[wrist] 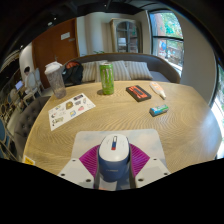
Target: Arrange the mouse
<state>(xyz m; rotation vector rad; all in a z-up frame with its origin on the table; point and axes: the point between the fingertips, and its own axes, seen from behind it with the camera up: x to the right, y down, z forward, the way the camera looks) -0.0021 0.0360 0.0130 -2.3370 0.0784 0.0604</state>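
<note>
A white and blue computer mouse (112, 157) sits between my fingers, its nose pointing away from me over the wooden table (120, 118). Both magenta pads (90, 159) press against its sides, so my gripper (112, 162) is shut on the mouse. The mouse's rear end is hidden behind the gripper body. It hangs close above the table's near edge.
Beyond the fingers stand a green can (106, 77), a red-black packet (138, 93), a small teal object (158, 110) and a white object (159, 90). A printed sheet (72, 111) lies to the left, a clear jug (55, 80) behind it. A sofa (130, 68) lines the far side.
</note>
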